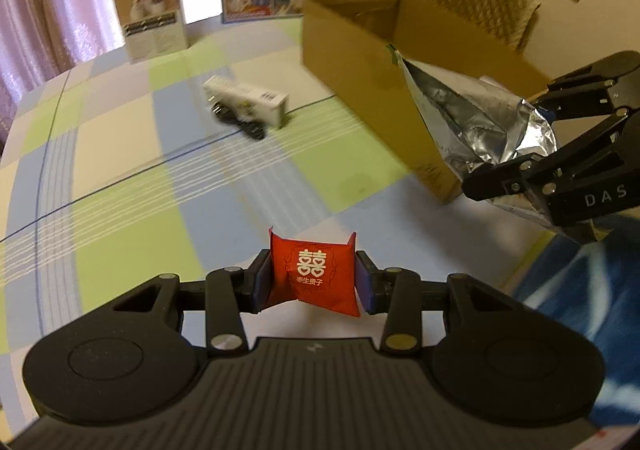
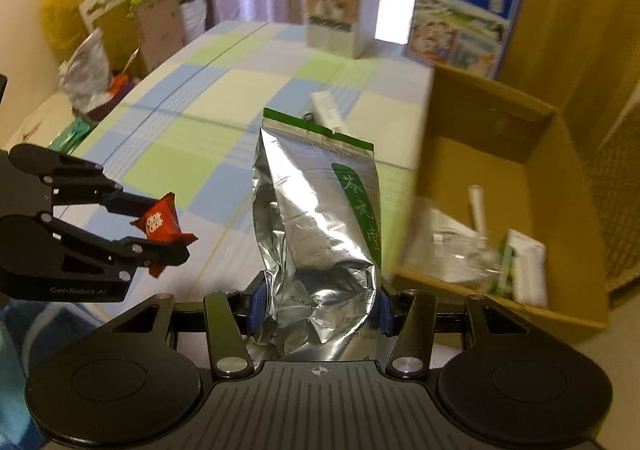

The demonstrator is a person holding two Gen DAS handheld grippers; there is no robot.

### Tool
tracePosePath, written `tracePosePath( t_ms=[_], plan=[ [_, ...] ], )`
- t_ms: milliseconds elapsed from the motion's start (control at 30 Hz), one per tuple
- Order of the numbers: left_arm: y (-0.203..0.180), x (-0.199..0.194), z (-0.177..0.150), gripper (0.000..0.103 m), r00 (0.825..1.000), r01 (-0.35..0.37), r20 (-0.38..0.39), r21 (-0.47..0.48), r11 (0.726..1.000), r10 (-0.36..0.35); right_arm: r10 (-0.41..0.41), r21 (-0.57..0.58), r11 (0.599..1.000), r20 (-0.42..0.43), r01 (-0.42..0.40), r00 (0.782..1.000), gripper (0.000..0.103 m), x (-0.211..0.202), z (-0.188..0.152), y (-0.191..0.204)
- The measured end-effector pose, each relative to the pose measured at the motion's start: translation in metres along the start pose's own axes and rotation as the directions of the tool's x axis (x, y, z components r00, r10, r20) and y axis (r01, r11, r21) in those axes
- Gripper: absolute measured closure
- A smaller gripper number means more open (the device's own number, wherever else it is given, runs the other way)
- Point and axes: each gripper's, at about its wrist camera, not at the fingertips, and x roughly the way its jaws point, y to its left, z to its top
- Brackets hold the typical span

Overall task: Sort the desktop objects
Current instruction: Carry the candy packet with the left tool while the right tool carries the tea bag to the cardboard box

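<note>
The left gripper [image 1: 314, 282] jaws clamp a red packet [image 1: 313, 276]; the right gripper [image 2: 318, 308] jaws clamp a foil bag [image 2: 320, 226], long axis pointing away. Both hang above the table [image 1: 120, 177]. The box [image 2: 500, 169] lies right of the bag, nearer the right hand.

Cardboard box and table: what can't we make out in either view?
- Cardboard box contents: right wrist view, blurred; near wall cut behind the right gripper.
- Box interior: left wrist view, hidden by its own wall and the foil bag.
- White carton and the dark thing under it: motion-blurred.
</note>
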Motion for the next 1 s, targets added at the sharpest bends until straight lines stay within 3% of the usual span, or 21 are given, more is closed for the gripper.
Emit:
tracePosePath(
  t_ms=[500, 1000],
  plan=[
    [-0.085, -0.008, 0.047, 0.066, 0.993, 0.092, 0.071, 0.053, 0.994, -0.096, -0.107, 0.104, 0.989, 0.037, 0.103, 0.994, 0.054, -0.052, -0.025, -0.07],
    [-0.117, -0.001, 0.078, 0.066, 0.987, 0.132, 0.087, 0.075, 0.988, -0.138, -0.141, 0.155, 0.979, 0.042, 0.133, 0.989, 0.054, -0.061, -0.036, -0.105]
  ],
)
